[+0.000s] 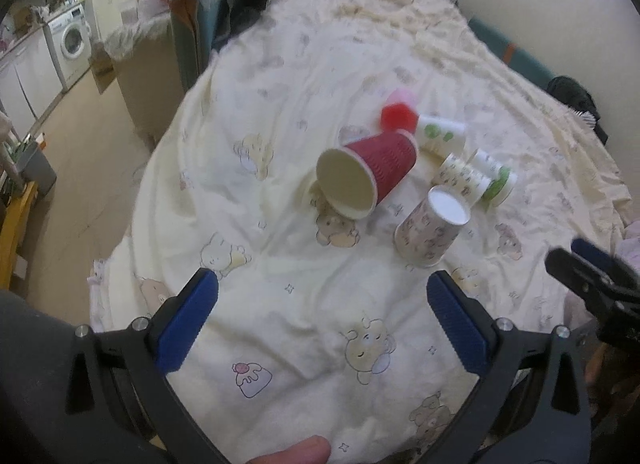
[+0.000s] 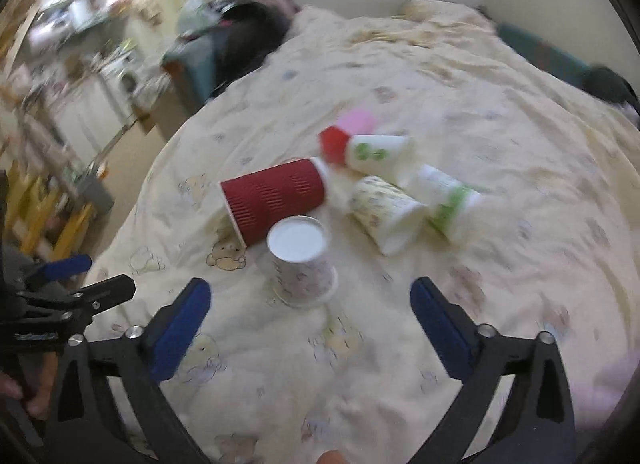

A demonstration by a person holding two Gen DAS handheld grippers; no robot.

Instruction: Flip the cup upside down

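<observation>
A patterned paper cup [image 1: 430,226] [image 2: 302,262] stands upside down on the bedspread, its white base up. A red ribbed cup [image 1: 370,172] [image 2: 276,196] lies on its side beside it, mouth toward the left. My left gripper [image 1: 322,292] is open and empty, short of the cups. My right gripper [image 2: 310,304] is open and empty, with the upside-down cup just ahead between its fingers' line. The right gripper also shows at the right edge of the left wrist view [image 1: 592,268].
Several more paper cups lie on their sides behind: a green-print cup [image 1: 440,136] [image 2: 378,154], a patterned one [image 1: 464,176] [image 2: 386,212], a green-banded one [image 1: 496,180] [image 2: 448,200]. Red [image 1: 398,116] and pink [image 1: 402,96] cups lie behind. The bed edge [image 1: 132,224] drops to the floor at left.
</observation>
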